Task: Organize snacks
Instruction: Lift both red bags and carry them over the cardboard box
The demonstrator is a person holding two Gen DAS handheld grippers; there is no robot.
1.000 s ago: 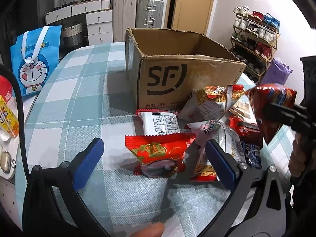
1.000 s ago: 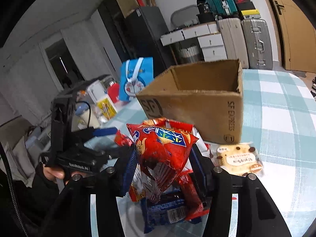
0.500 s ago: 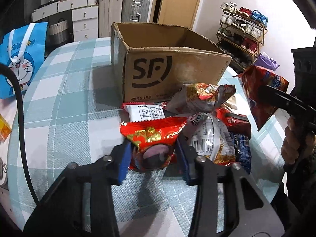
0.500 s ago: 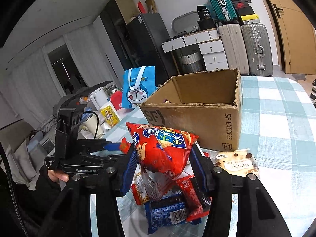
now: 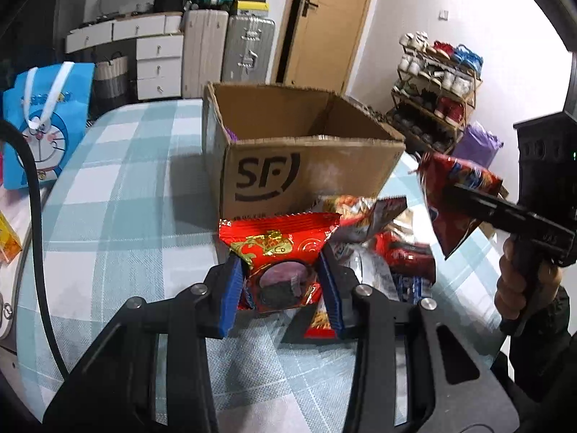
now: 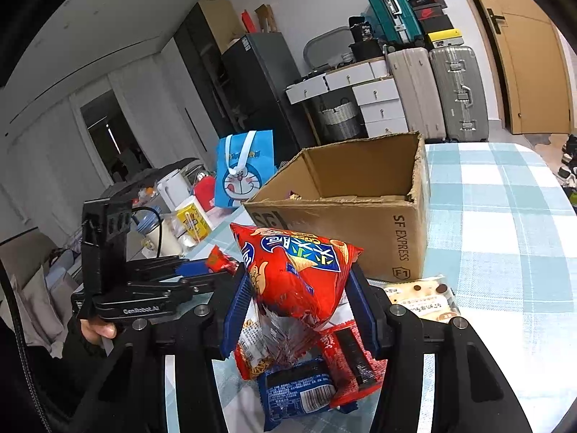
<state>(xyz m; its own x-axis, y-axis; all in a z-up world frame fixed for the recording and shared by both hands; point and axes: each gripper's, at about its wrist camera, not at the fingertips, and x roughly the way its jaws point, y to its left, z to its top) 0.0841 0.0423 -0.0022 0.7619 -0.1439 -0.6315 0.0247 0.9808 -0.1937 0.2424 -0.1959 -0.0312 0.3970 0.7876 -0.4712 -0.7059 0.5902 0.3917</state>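
Left gripper [image 5: 283, 281] clamped on the red snack packet with gold print [image 5: 279, 249]: blue pads press both side edges, and the packet's lower half with its round clear window sits between the fingers. Top edge sticks out past the fingertips, toward the SF cardboard box [image 5: 306, 169] just beyond. Packet looks lifted slightly off the checked tablecloth [image 5: 126, 187]; can't confirm clearance.

Right gripper [image 6: 299, 303] gripping a red chip bag with blue label [image 6: 295, 270], pads pinching the bag's lower part while the puffed top rises above the fingers. Bag held in the air above the snack pile [image 6: 313, 379], near the box's front corner.

Box top open. A cream-coloured pastry pack [image 6: 422, 299] lies flat on the cloth beside the box, right of the right gripper.
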